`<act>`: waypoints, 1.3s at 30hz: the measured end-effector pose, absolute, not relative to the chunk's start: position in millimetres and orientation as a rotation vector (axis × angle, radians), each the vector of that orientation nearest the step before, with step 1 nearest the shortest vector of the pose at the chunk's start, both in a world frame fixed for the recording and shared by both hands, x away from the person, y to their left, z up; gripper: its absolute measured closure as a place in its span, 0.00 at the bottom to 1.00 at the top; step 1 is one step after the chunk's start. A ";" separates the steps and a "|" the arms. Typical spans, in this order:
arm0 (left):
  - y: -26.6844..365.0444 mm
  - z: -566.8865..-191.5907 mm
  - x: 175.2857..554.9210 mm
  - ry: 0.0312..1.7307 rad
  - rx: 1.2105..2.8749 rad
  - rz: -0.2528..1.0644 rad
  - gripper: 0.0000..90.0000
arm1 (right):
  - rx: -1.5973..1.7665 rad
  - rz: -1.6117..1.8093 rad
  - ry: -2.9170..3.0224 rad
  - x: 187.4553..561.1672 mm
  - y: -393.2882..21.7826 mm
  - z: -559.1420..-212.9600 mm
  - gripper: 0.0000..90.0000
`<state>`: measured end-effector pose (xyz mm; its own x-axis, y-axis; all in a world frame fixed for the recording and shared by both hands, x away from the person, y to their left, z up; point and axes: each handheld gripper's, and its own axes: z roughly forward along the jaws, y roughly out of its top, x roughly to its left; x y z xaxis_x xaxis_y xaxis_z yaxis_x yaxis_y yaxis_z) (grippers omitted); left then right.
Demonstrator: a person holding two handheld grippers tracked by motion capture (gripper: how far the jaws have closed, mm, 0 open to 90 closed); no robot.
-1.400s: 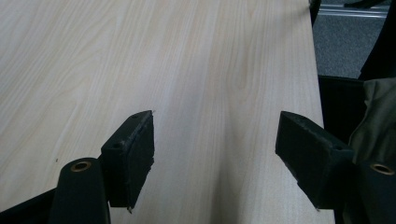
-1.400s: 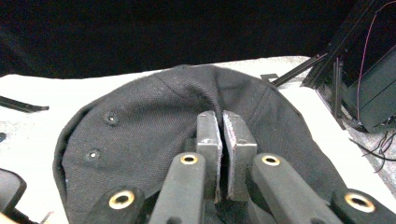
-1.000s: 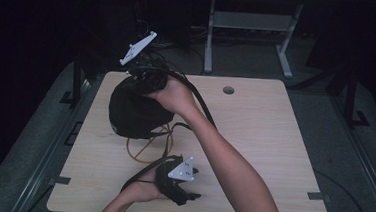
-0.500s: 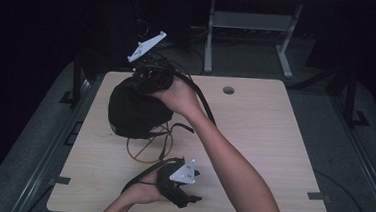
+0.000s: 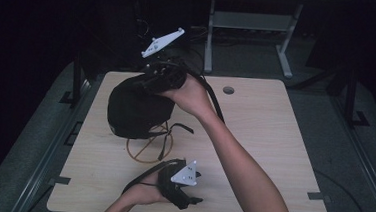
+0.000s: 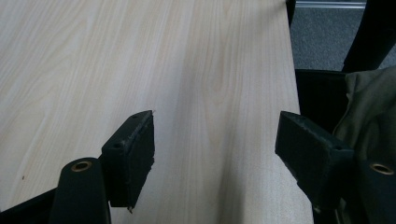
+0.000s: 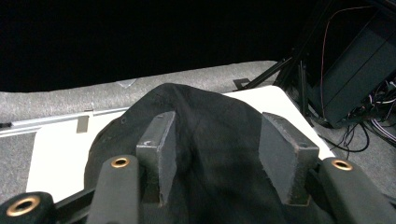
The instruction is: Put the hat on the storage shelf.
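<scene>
1. Cap (image 5: 134, 110): a black cap sits on a wire stand (image 5: 148, 146) at the left middle of the table (image 5: 273, 142). The crown covers the top of the stand; the wire ring at the base shows beneath it, on the near side.

2. Right gripper (image 5: 153, 78): held over the far top of the cap. In the right gripper view the jaws stand apart, one on each side of a fold of the crown (image 7: 210, 140). The jaws have just been opening. The cloth lies between them, but the pads (image 7: 159, 149) do not appear to press on it.

3. Left gripper (image 5: 189, 199): rests at the near edge of the table, well apart from the cap. In the left gripper view the jaws are spread wide over bare wood, with nothing between them.

4. Key relation: the cap lies directly below and ahead of the right gripper, its crown rising into the jaw gap. From the left gripper the cap lies farther off, toward the far left. The right hand is much the nearer.

5. Judgement: the cap appears set on the stand and released. The next move likely calls for lifting the right gripper straight clear, so that neither pad drags the cloth and tips the stand.
</scene>
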<state>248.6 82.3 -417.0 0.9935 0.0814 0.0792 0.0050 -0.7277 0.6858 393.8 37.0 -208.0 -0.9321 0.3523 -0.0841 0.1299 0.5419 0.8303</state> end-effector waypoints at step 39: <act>73.2 -421.5 244.0 0.038 2.393 0.122 0.31 | 0.585 1.448 2.518 384.2 -74.8 -232.6 0.38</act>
<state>244.0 73.2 -421.5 0.9951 0.0617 0.0775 -0.0074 -0.7344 0.6787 384.2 -74.8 -232.6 -0.9069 0.4195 0.0404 0.2459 0.4490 0.8590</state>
